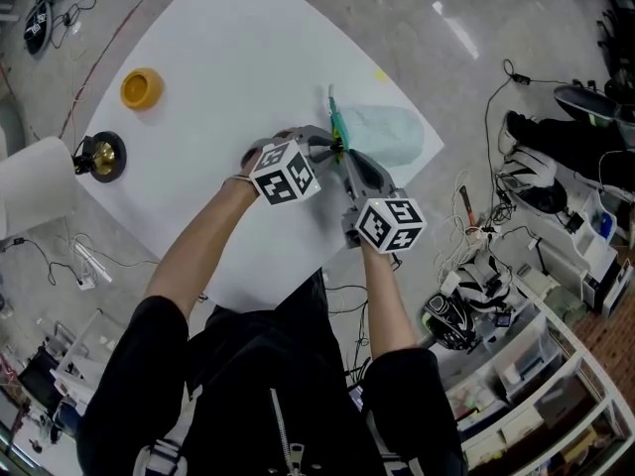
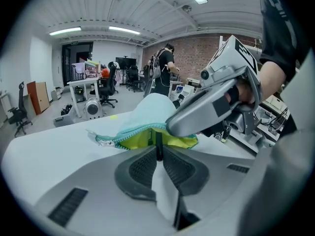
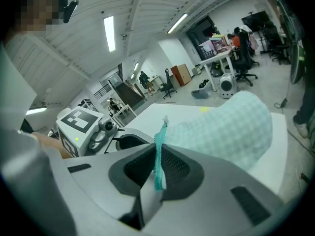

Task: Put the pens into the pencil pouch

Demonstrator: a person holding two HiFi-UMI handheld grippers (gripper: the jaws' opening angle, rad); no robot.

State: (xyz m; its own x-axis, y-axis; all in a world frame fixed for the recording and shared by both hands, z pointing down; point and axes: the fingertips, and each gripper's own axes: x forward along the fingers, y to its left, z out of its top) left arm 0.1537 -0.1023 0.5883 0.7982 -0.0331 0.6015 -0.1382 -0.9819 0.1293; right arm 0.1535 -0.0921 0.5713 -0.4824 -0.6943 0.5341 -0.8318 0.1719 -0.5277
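Left tool (image 2: 158,156) is clamped on a thin dark pen (image 2: 158,140), pinched between the pads with little gap left. The pen's far end is seen at the open mouth of the pouch (image 2: 152,107), against the yellow lining (image 2: 135,139); how far in it sits can't be told.

Right tool (image 3: 158,151) is clamped on the teal zip edge (image 3: 161,132) of the pouch, and the strip is seen standing up between the pads. That edge is held raised, with the pale checked body of the pouch lying behind it on the bench (image 1: 228,58).

From the head view both tools are seen tip to tip at the pouch's mouth end, left tool coming in from the left, right tool from below. The pouch is placed towards the bench's far right edge.

A yellow cup (image 1: 142,88) and a dark round item (image 1: 100,155) are seen at the bench's left side, well apart from the pouch
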